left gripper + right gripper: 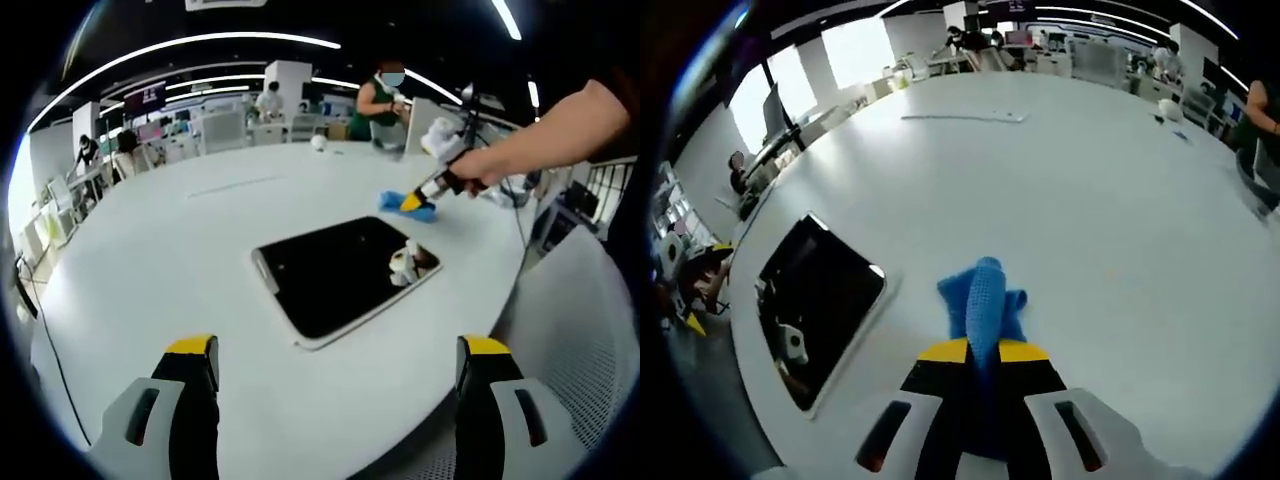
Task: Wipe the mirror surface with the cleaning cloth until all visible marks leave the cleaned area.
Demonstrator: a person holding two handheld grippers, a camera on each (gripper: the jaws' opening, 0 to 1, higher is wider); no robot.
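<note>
The right gripper (983,352) pinches the blue cloth (982,300) beside the mirror (345,273); the left gripper (338,352) hangs wide open, empty.

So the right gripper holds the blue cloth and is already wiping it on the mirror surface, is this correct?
Not quite. The right gripper does hold the blue cloth, shut on it, but the cloth is on the white table beside the mirror, not on its surface. The right gripper view shows bare table between them; the left gripper view shows the same.

Blue cloth (983,300), dark mirror (343,272), white table (180,260).
</note>
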